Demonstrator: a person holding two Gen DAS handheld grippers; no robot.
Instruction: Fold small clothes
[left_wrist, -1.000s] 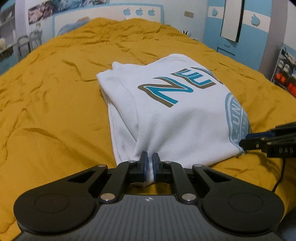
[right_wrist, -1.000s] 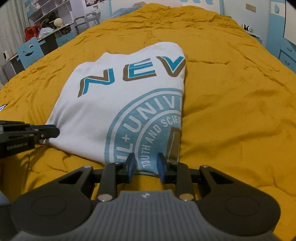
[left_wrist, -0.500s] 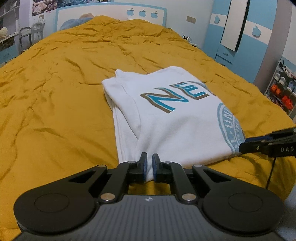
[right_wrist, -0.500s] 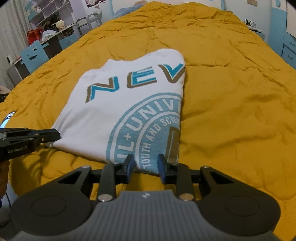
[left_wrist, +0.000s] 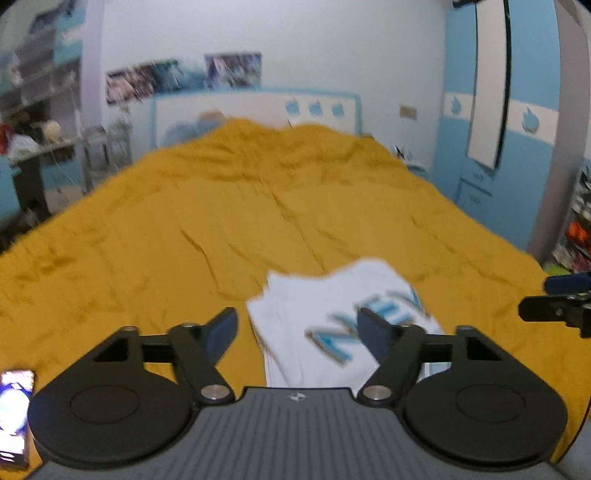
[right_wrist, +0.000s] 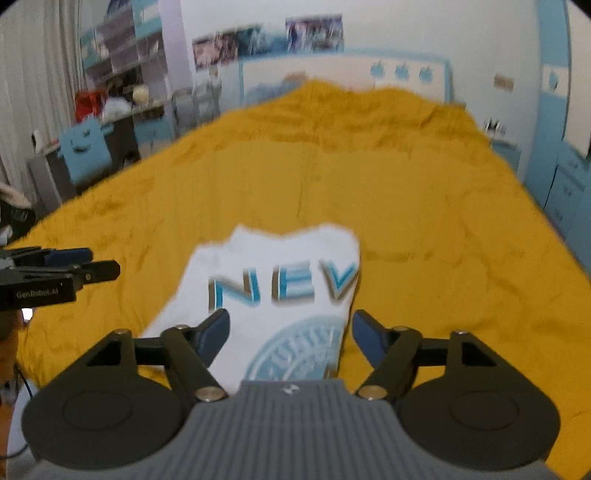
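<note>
Through my left claw (left_wrist: 297, 328), fingers spread wide and holding nothing, the folded white T-shirt (left_wrist: 332, 317) lies flat on the mustard bedspread (left_wrist: 184, 229), just ahead and slightly right of centre; its long axis runs away from me, toward the headboard. My right claw (left_wrist: 557, 306) pokes in at the far right. Through that right claw (right_wrist: 290, 330), also wide open and empty, the T-shirt (right_wrist: 273, 288) lies dead ahead between the fingers, so I judge this claw nearer.
</note>
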